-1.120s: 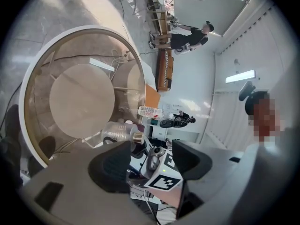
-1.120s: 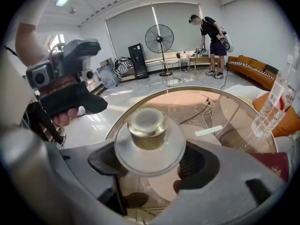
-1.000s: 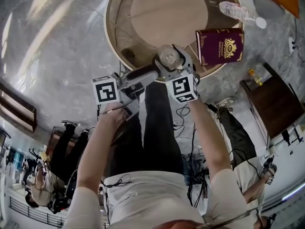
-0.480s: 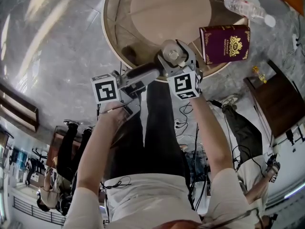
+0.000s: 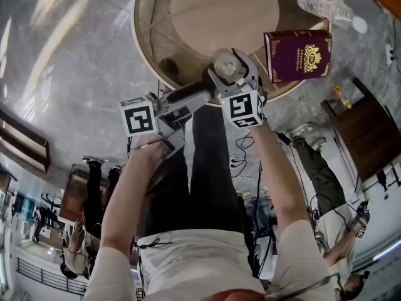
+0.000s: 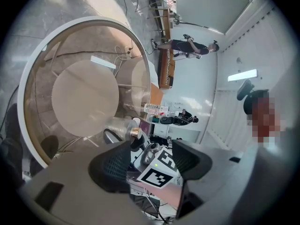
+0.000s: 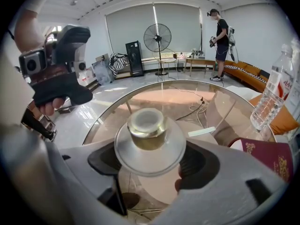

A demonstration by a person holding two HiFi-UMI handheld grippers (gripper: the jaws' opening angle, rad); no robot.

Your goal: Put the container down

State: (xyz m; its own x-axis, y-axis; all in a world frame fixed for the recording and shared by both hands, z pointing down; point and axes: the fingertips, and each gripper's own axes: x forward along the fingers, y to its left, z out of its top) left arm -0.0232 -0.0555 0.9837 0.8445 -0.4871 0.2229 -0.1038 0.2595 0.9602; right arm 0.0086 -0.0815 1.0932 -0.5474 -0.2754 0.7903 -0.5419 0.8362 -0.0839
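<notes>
Two grippers in frame, both at the near edge of a round glass surface [image 5: 141, 50] with a pale rim.

- Right gripper [image 5: 233, 74]: jaws clenched wide around the container [image 7: 149, 136], a clear vessel with a gold-coloured cap. Pads sit on either side of its body.
- The container [image 5: 224, 69] is held over the near rim of the surface. Whether it touches the glass I cannot tell.
- Left gripper [image 5: 202, 93]: jaws released, well apart, nothing gripped. It lies close beside the right gripper. Between its jaws its own view shows only the right gripper's marker cube [image 6: 158, 170], with the container [image 6: 119, 126] above that.
- On the surface to the right: a maroon book [image 5: 297, 55] at the edge and a water bottle [image 5: 326, 8] lying beyond it, both apart from the container.
</notes>
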